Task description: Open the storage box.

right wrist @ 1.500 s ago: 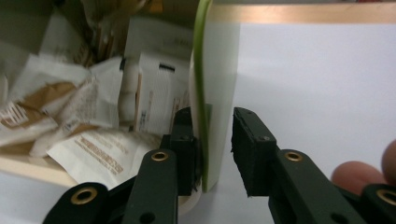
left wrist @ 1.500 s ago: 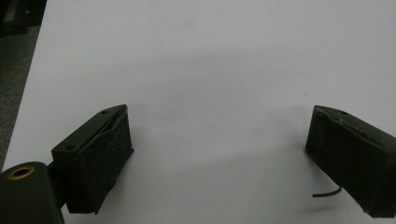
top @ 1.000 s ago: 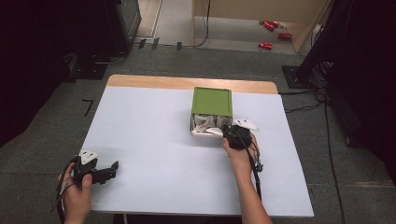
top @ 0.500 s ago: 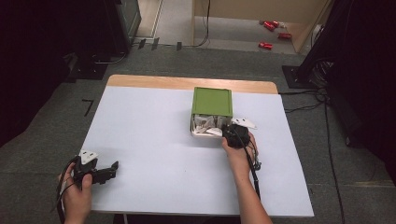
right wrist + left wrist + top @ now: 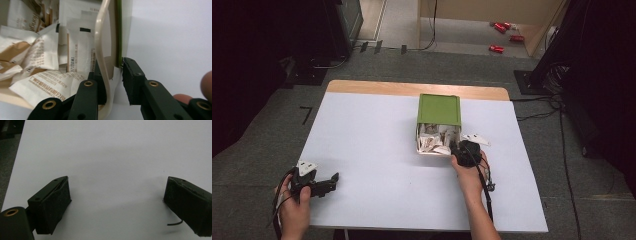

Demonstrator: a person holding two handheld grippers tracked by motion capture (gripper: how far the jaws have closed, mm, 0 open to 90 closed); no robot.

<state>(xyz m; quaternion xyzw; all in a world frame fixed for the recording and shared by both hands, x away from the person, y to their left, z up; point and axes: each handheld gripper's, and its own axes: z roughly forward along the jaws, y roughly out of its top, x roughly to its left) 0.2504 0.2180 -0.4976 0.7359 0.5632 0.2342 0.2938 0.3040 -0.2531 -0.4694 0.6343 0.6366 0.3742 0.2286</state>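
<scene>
While the right tongs (image 5: 113, 82) straddle the near right wall of the green box (image 5: 439, 109), one jaw inside and one outside, nothing in the scene differs from the two earlier high views: box, sachets and both hands lie as they did a second ago. The right jaws stand narrowly apart around the cream inner lip of the box wall (image 5: 102, 50); the outer pad meets the green edge, but whether the inner pad presses the lip cannot be told, so a firm clamp cannot be confirmed. This stillness suggests a pause at the grasp, with the box neither lifted nor shifted. The box sits on the white desk (image 5: 377, 150), right of centre toward the far edge, its open side facing the person and packed with paper sachets (image 5: 47, 57). The right hand (image 5: 469, 175) covers the contact point in the high view. The left tongs (image 5: 117, 202) rest wide apart and empty above bare desk near the near left corner, held by the left hand (image 5: 294, 205).

Hidden or unclear: the box's depth and contents behind the front sachets; the printing on the sachets, too blurred to read; a thin dark strand (image 5: 175, 223) beside the left tongs, probably its cable; small red objects (image 5: 504, 35) on the floor beyond, unidentifiable.
</scene>
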